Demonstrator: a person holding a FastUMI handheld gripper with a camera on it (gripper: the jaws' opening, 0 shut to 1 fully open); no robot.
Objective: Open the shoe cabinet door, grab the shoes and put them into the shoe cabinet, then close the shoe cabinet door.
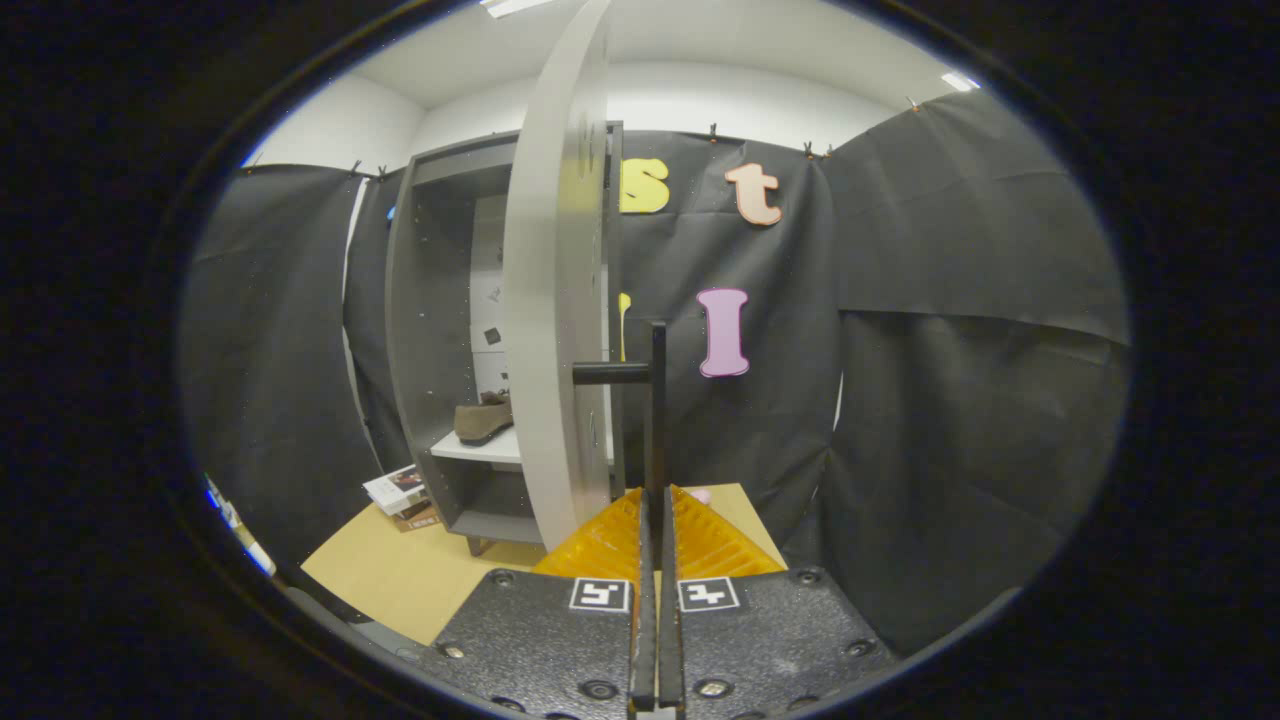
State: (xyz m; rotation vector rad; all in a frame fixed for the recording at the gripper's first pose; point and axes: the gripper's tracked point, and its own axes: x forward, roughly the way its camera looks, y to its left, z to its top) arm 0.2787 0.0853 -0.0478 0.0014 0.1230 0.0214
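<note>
We are holding the gripper (656, 520) with its jaws pressed together on the thin black vertical bar handle (657, 400) of the pale grey shoe cabinet door (556, 300), which is standing half open, edge-on just ahead of us. Beyond the door we are seeing the dark grey shoe cabinet (440, 300), where a brown suede shoe (484, 418) is lying on the white shelf (480, 449). The cabinet is standing on a light wooden desk (420, 580), with a small stack of books (402, 494) just beside its left foot.
</note>
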